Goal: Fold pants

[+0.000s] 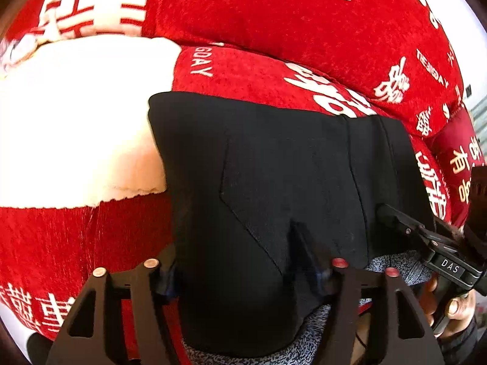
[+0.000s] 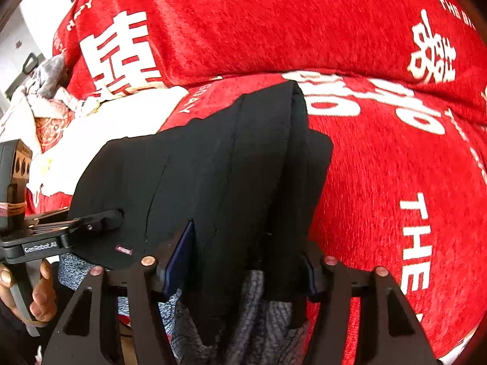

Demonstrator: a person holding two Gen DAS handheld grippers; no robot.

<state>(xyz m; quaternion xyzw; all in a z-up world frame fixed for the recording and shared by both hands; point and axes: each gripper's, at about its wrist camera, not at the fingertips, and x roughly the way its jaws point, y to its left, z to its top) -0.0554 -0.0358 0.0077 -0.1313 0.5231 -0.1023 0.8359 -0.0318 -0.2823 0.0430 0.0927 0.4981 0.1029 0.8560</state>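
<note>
Easing both half-spread grippers [image 1: 246,276] [image 2: 240,273] off the folded pants [image 1: 274,182], neither visibly pinching, avoids dragging cloth across the red blanket [image 1: 304,15].

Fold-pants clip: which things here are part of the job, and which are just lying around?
Job:
black pants
left gripper
right gripper

Lying about:
red cover
white blanket
gray knit fabric
crumpled cloths
</note>
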